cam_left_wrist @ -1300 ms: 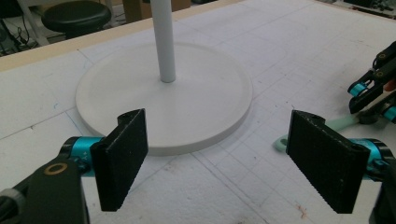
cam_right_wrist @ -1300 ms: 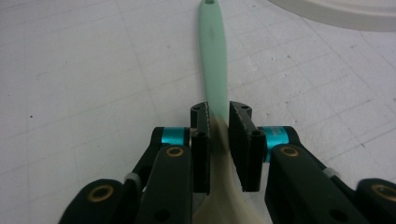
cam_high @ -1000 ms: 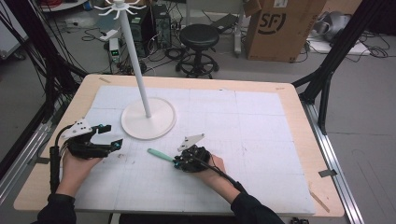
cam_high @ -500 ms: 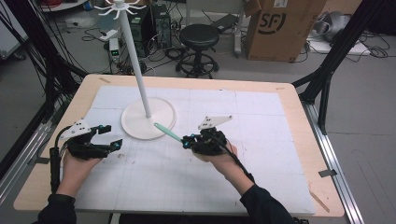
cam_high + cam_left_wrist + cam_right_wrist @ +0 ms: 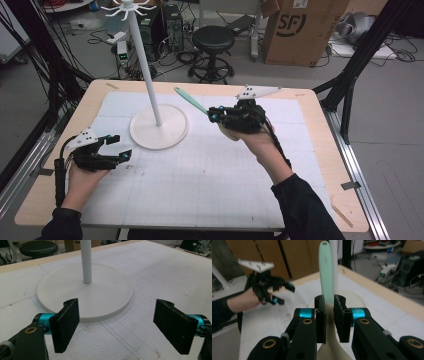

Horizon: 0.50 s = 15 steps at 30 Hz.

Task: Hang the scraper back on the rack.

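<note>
A white stand rises from a round base (image 5: 159,127), its pole (image 5: 147,65) ending in hooks (image 5: 129,9). My right gripper (image 5: 215,115) hovers above the table to the right of the pole, shut on a utensil (image 5: 191,102) with a mint-green handle. The handle slants up and left toward the pole. In the right gripper view the green handle (image 5: 325,270) stands up between the closed jaws, with a cream part below them. My left gripper (image 5: 121,146) rests open on the mat left of the base (image 5: 85,290), holding nothing.
A white gridded mat (image 5: 210,170) covers the wooden table (image 5: 320,165). Behind the table are a black stool (image 5: 213,40), a cardboard box (image 5: 300,27) and cables on the floor. Black frame legs (image 5: 350,85) stand at the right.
My right gripper has lifted the green-handled utensil off the mat and carried it up and toward the far side, beside the pole. The left gripper has stayed put.
</note>
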{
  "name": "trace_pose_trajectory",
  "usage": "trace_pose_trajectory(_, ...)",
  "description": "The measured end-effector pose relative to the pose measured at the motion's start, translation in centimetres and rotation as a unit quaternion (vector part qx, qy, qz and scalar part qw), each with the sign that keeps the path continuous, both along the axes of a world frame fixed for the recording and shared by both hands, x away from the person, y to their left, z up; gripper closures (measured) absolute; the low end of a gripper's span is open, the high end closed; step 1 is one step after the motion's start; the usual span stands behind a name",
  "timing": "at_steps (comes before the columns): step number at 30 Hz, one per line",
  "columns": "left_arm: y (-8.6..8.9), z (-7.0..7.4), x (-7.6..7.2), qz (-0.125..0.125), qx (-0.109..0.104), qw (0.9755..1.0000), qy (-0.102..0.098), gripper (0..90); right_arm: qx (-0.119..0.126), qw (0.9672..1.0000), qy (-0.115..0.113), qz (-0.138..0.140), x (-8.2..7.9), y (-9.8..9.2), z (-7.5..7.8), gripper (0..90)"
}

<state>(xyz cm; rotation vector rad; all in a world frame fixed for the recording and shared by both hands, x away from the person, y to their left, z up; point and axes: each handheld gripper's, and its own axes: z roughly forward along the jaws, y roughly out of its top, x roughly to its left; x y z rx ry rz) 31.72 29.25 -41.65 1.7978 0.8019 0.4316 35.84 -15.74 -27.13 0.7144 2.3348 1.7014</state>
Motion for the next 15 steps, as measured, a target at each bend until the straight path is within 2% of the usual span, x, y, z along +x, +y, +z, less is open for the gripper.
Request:
trace_pose_trajectory(4,0.0,0.0,0.0,-0.002,0.0,1.0,0.0,21.7,0.003,0.9998,-0.02,0.005,0.3,0.2,2.3,81.1)
trace_pose_trajectory(8,0.0,-0.1,0.0,-0.003,0.001,1.0,0.003,21.7,0.006,0.9996,-0.026,0.007,0.5,0.4,4.0,81.2)
trace_pose_trajectory(9,-0.1,-0.1,0.1,-0.004,0.001,1.0,0.003,21.7,0.005,0.9993,-0.035,0.008,0.7,0.6,5.2,81.2)
trace_pose_trajectory(10,-0.1,-0.1,0.1,-0.003,0.002,1.0,0.004,21.7,0.005,0.9993,-0.035,0.008,0.7,0.6,5.2,81.2)
trace_pose_trajectory(13,-0.1,-0.1,0.1,-0.003,0.0,1.0,0.003,21.8,0.012,0.9988,-0.046,0.012,0.9,0.9,7.1,81.1)
trace_pose_trajectory(14,-0.1,-0.1,0.1,-0.003,0.0,1.0,0.003,21.9,0.012,0.9986,-0.05,0.012,1.1,1.2,8.3,81.1)
trace_pose_trajectory(15,-0.1,-0.1,0.1,-0.003,0.001,1.0,0.004,21.9,0.012,0.9986,-0.05,0.012,1.1,1.2,8.3,81.1)
